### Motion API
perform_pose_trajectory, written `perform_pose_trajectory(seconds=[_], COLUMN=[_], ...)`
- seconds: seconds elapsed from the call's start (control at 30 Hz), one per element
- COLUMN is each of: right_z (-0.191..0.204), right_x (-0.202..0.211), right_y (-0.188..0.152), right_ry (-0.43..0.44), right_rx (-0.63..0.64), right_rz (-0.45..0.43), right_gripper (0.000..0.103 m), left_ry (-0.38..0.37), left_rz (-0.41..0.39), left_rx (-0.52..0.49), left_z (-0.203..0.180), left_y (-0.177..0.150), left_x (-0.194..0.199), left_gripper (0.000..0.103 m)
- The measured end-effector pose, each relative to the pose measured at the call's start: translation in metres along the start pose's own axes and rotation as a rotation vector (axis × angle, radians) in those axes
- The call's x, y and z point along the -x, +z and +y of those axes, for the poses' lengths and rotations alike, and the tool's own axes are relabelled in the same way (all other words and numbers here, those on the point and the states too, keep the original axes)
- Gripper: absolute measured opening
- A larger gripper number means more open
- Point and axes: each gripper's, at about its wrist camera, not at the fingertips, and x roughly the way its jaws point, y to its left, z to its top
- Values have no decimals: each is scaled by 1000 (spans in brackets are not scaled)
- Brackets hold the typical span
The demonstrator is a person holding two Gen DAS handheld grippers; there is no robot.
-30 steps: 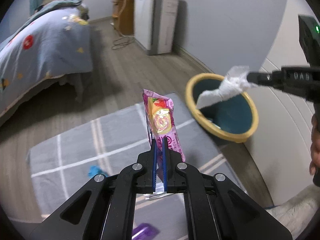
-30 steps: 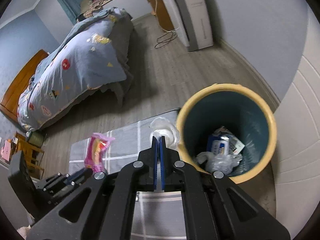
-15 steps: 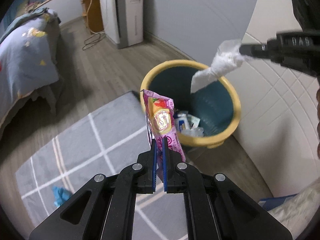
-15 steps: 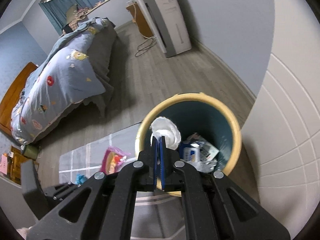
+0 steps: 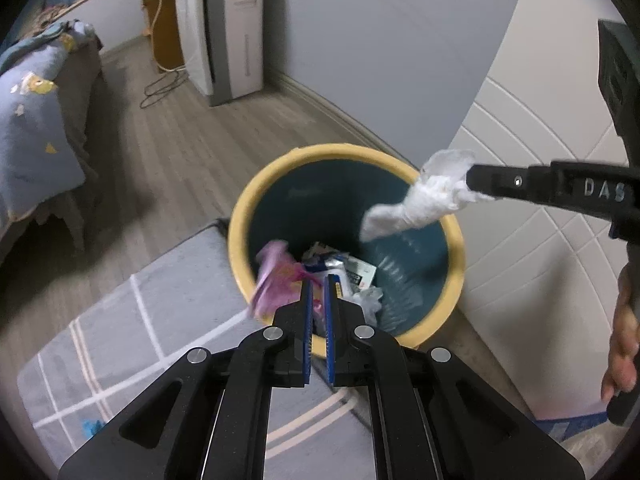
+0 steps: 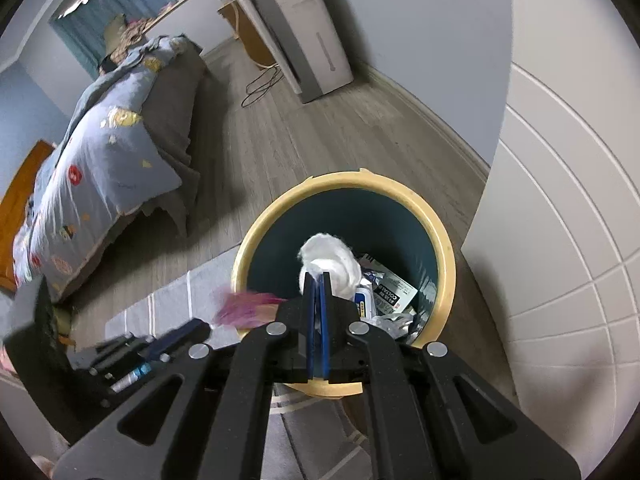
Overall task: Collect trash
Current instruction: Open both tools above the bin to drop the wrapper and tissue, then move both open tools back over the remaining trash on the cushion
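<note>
Both grippers have swung in from over the rug to above the bin, so a release should fall inside. Left gripper clamped on the pink wrapper, blurred, flopped left at the bin's near-left rim. Right gripper clamped on the white tissue wad, hanging over the bin mouth; old trash already at the bottom.

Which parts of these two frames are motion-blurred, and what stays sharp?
Left wrist view: the pink wrapper is smeared, while the bin and white tissue stay fairly sharp. Right wrist view: the wrapper and left tongs streak; tissue crisp.
</note>
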Motion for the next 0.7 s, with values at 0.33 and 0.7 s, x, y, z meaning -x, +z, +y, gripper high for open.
perform_pose_trajectory(seconds=[0.33, 0.7], right_z=[-11, 0], right_x=[-18, -23], right_y=[-2, -5], right_ry=[-5, -40], right_rx=[-43, -1], right_rz=[56, 57], right_gripper=[2, 69], left_ry=[31, 77], left_rz=[56, 17], left_rx=[23, 18], left_z=[7, 16], left_y=[-23, -32], left_x=[-18, -4], left_gripper=[51, 78])
